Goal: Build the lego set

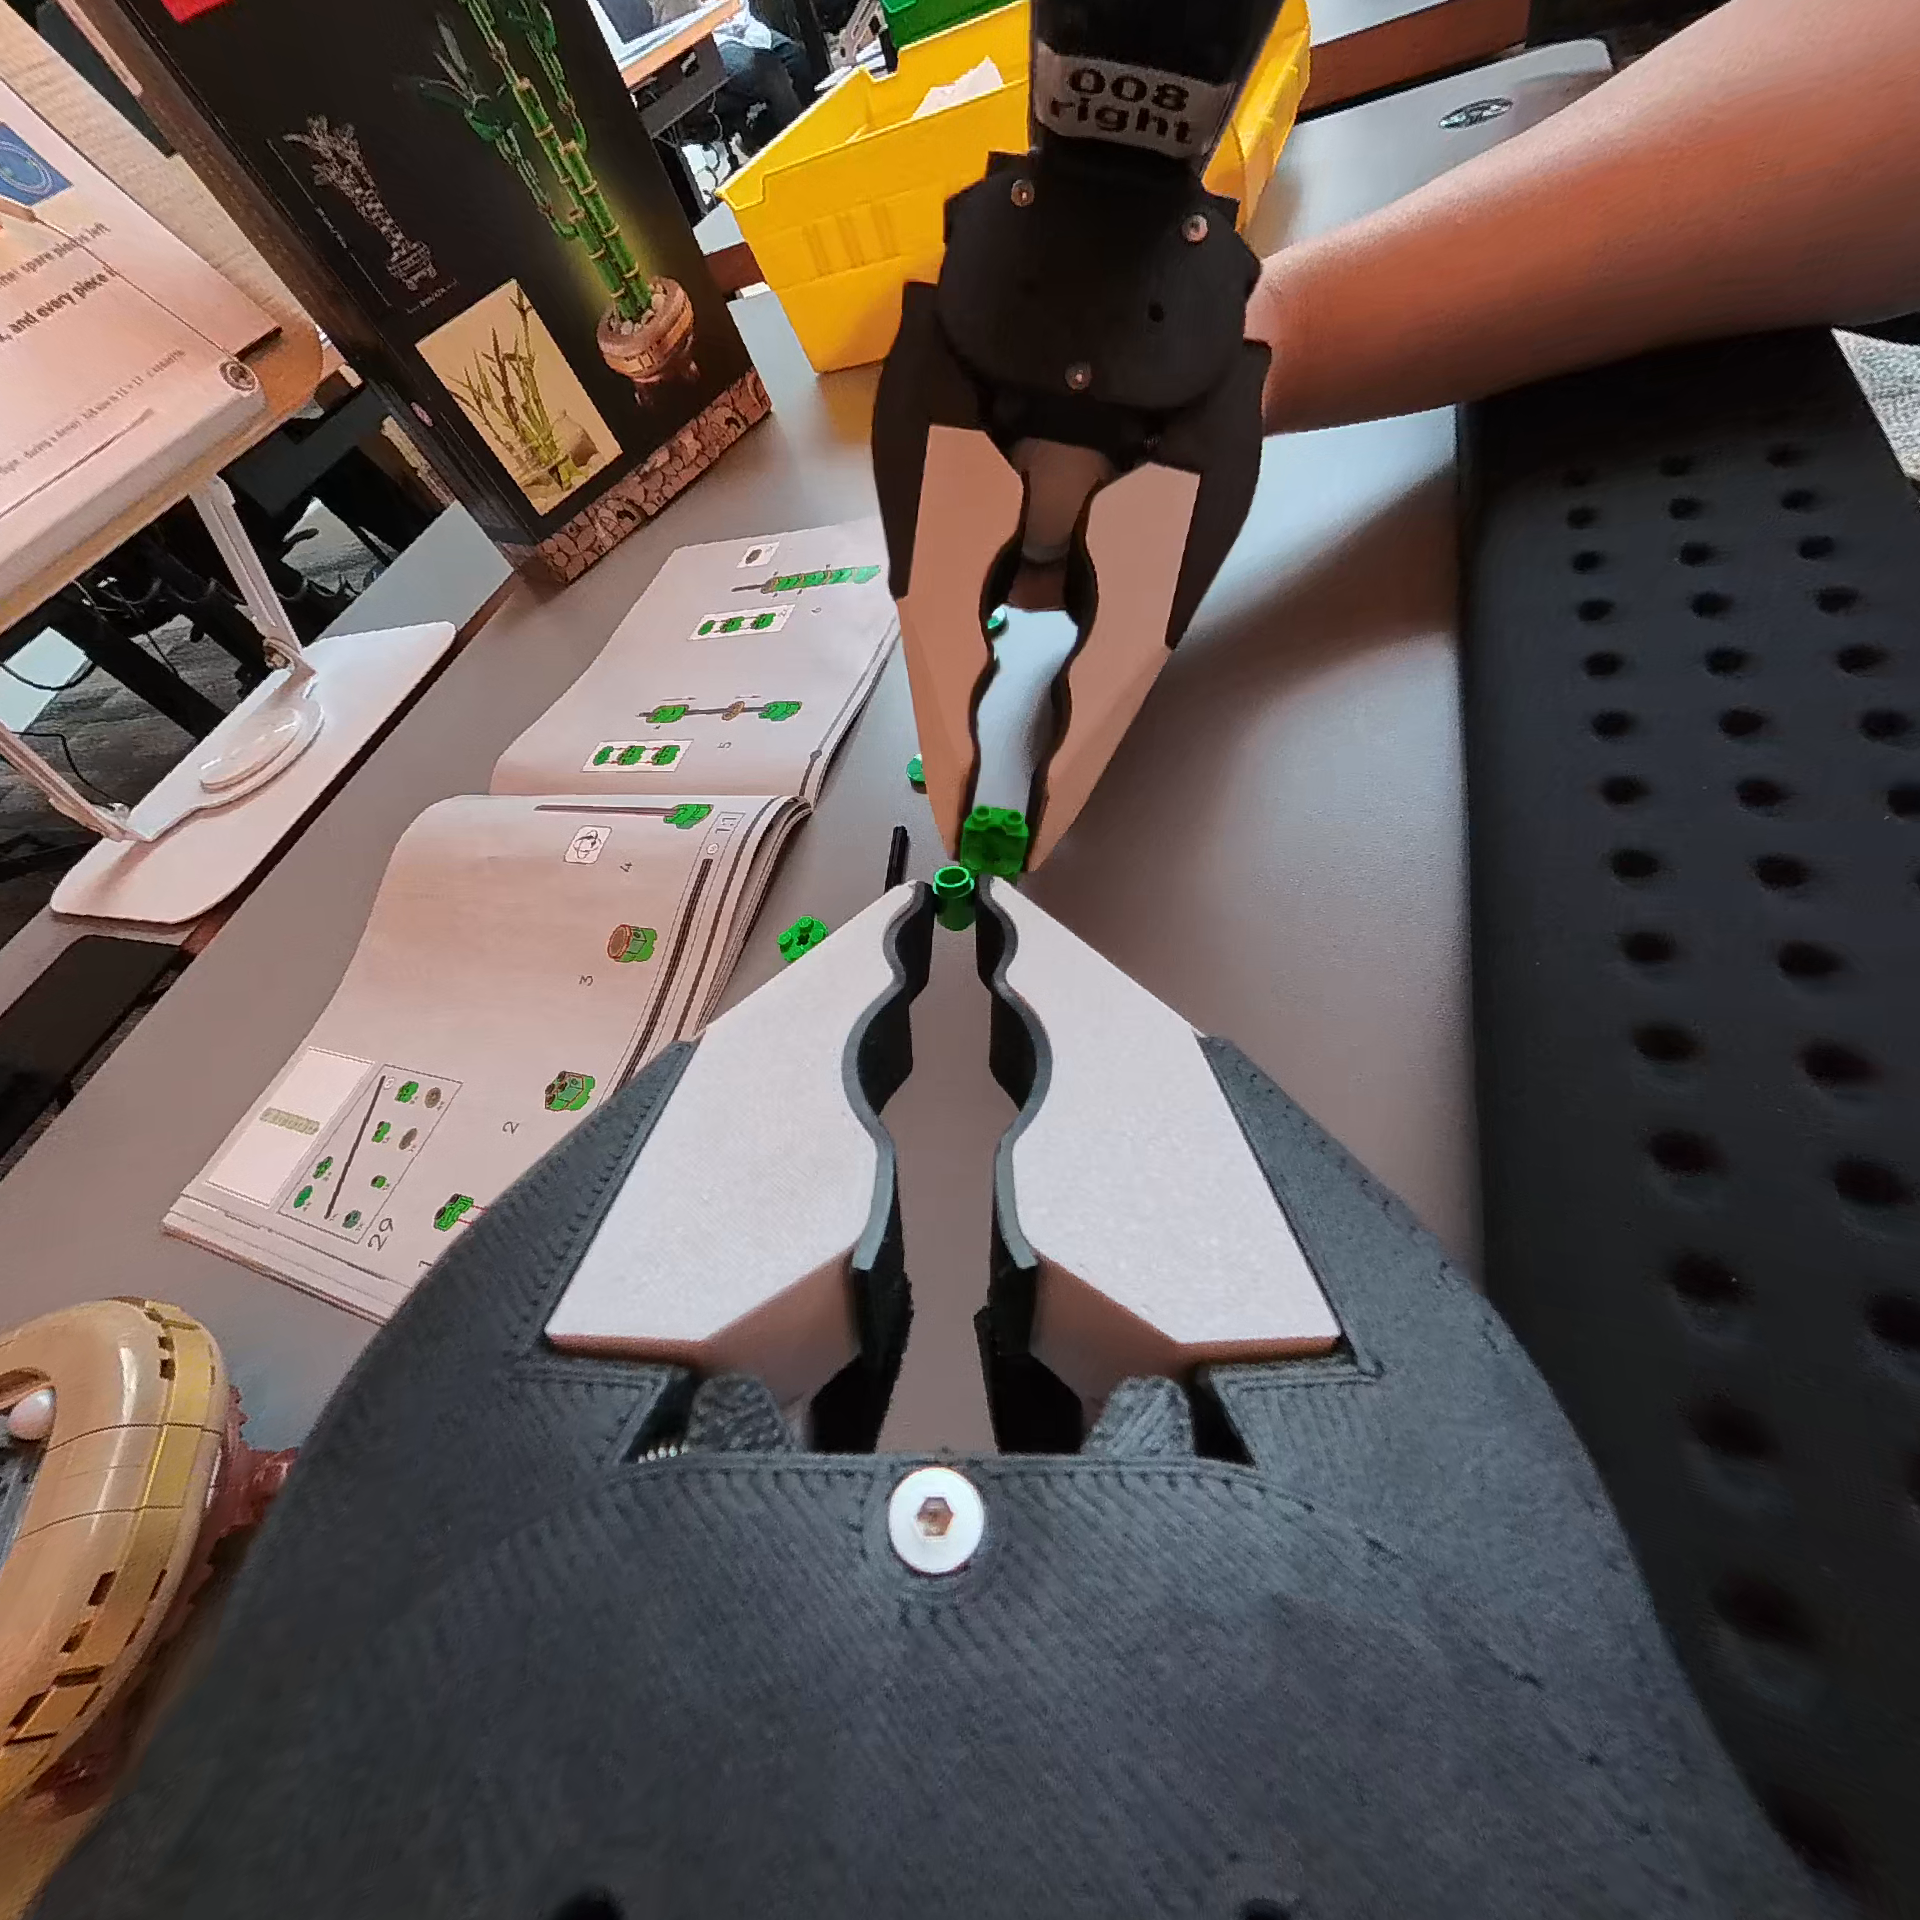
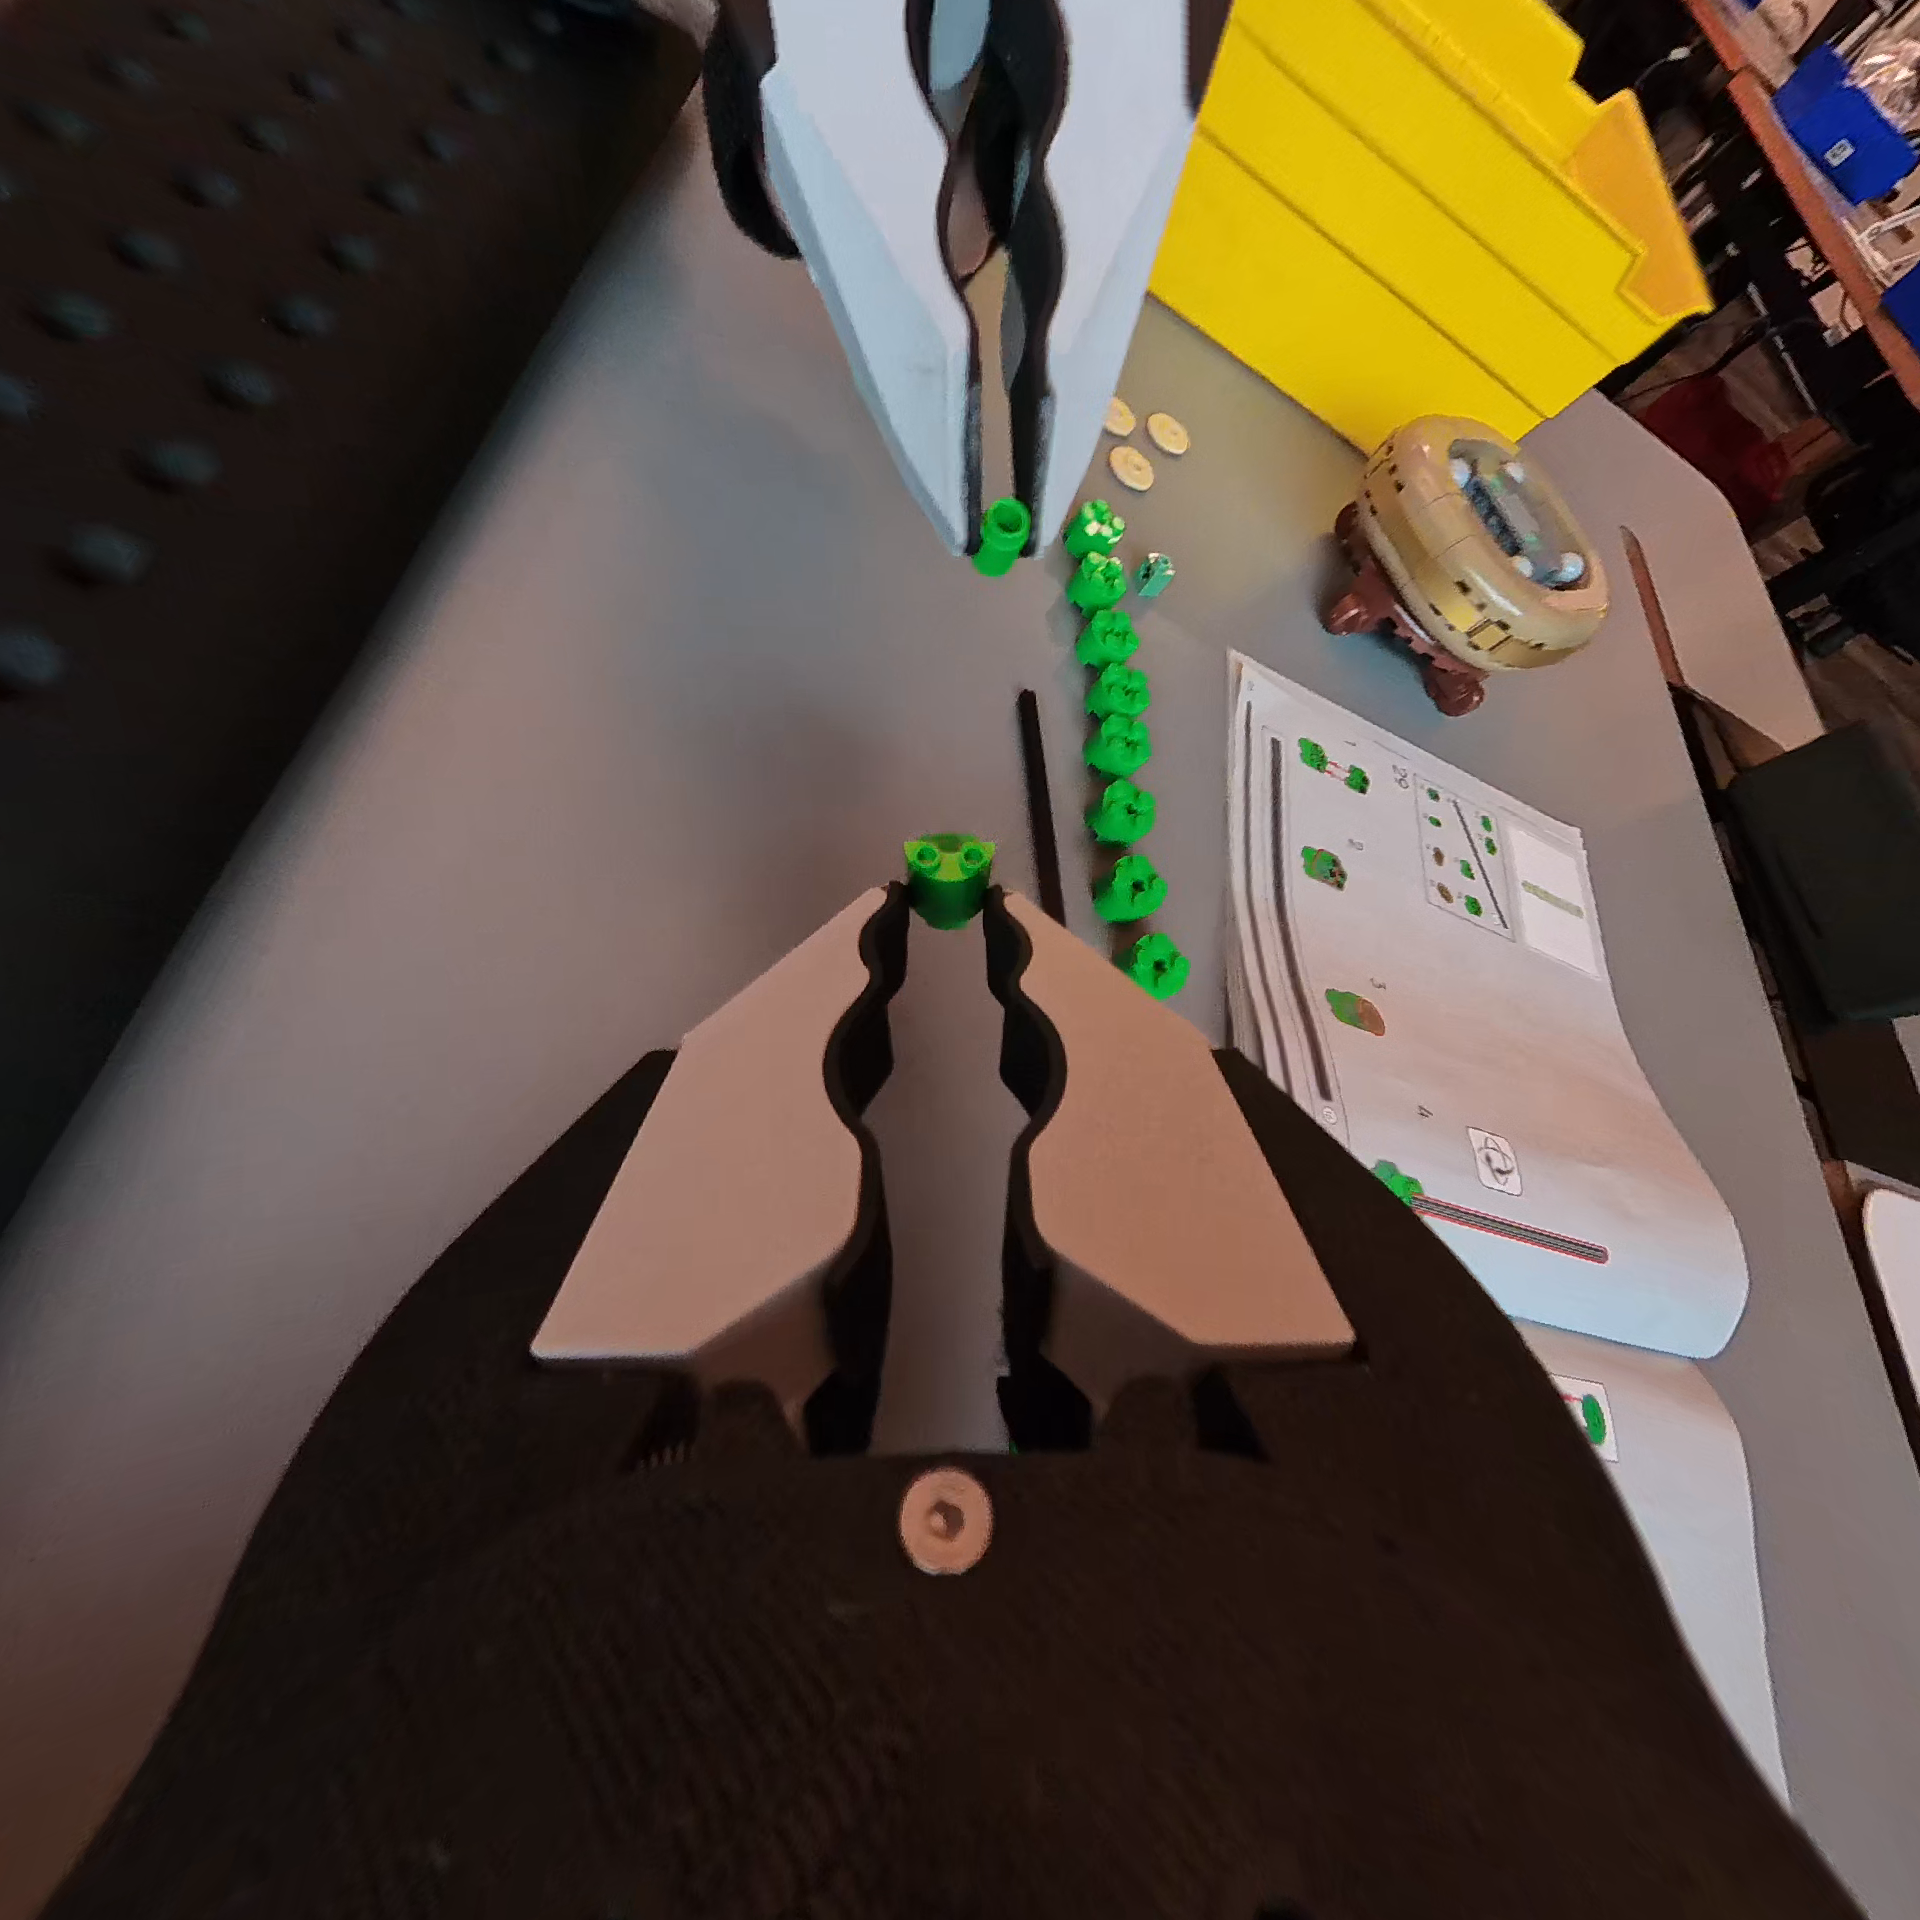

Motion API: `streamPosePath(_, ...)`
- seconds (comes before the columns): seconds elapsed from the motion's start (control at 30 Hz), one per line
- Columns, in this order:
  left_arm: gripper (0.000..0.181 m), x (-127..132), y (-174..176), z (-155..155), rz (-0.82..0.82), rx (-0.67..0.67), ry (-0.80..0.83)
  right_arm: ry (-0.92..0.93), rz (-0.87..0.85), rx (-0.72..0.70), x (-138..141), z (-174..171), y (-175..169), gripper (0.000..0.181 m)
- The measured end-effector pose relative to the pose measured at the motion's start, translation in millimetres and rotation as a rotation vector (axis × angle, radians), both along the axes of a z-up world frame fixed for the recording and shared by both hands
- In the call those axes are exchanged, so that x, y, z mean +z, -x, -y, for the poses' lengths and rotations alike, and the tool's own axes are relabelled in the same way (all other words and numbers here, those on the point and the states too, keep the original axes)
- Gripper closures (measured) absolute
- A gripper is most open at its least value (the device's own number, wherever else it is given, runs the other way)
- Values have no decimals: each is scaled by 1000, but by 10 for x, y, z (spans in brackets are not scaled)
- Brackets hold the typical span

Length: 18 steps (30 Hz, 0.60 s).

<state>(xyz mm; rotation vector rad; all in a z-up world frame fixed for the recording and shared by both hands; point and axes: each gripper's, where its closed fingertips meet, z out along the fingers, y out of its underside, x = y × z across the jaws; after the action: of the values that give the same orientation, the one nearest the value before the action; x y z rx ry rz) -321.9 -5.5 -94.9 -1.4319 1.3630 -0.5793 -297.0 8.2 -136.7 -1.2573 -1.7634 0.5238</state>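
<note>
Tan pot (image 1: pixel 99 1507) cut off at left edge; yellow bin (image 2: pixel 1403 208) cropped.

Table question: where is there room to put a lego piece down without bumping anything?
The grey table is bare between the black perforated pad and the thin black rod. It is crowded on the rod's other side: a row of green round bricks, the open instruction booklet, the tan pot and the yellow bin.

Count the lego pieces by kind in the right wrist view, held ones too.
Green round bricks in row: 8
Green round brick in right tongs: 1
Green tube in left tongs: 1
Tan discs: 3
Black rod: 1
Teal piece: 1
Total: 15
</note>
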Motion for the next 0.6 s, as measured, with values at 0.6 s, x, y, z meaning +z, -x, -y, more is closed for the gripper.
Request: streamPosePath(0.6,175,-26,-7,8,-18,-1,-10,-92,116,36,-173,63,3,168)
